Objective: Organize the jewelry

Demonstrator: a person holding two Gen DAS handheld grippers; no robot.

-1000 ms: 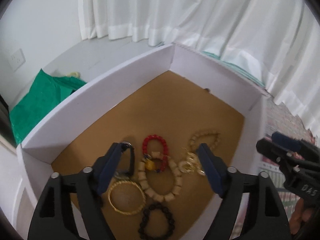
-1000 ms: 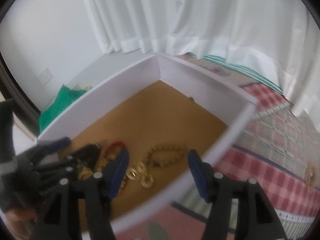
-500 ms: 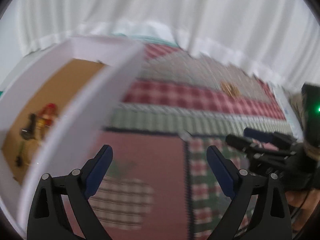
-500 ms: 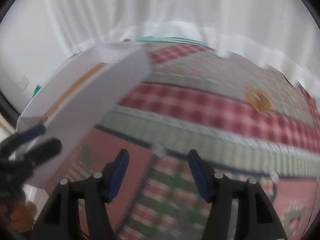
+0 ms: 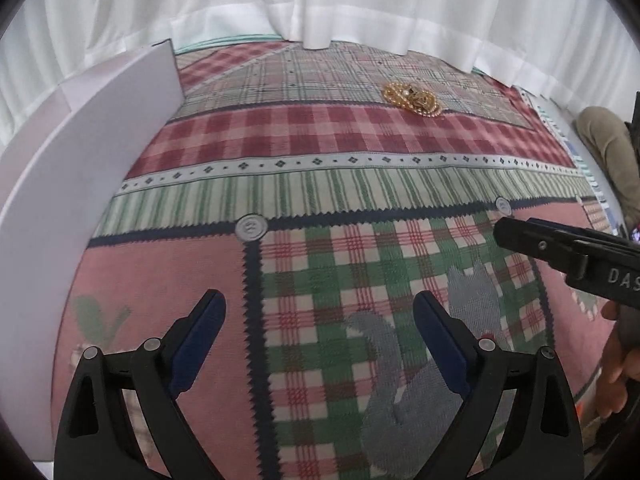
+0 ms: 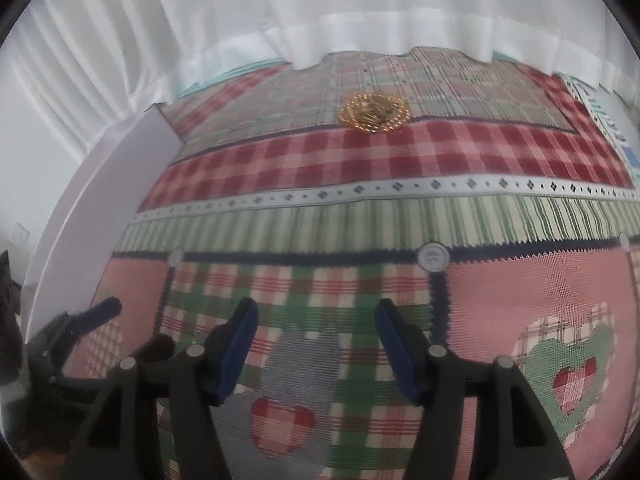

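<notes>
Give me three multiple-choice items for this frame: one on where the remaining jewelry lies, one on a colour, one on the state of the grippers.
1. Where does the gold bead necklace lie?
A. inside the white box
B. on the patchwork cloth, near the curtain
C. between the left gripper's fingers

2. What colour are the gripper pads?
A. blue
B. red
C. yellow

3. What do the left gripper and right gripper hold?
A. a bracelet each
B. one necklace between them
C. nothing; both are open

Answers: 1 B, the necklace sits far out on the patchwork cloth below the curtain, outside the white box. 2 A, the pads show dark blue. 3 C, only cloth shows between the fingers.
</notes>
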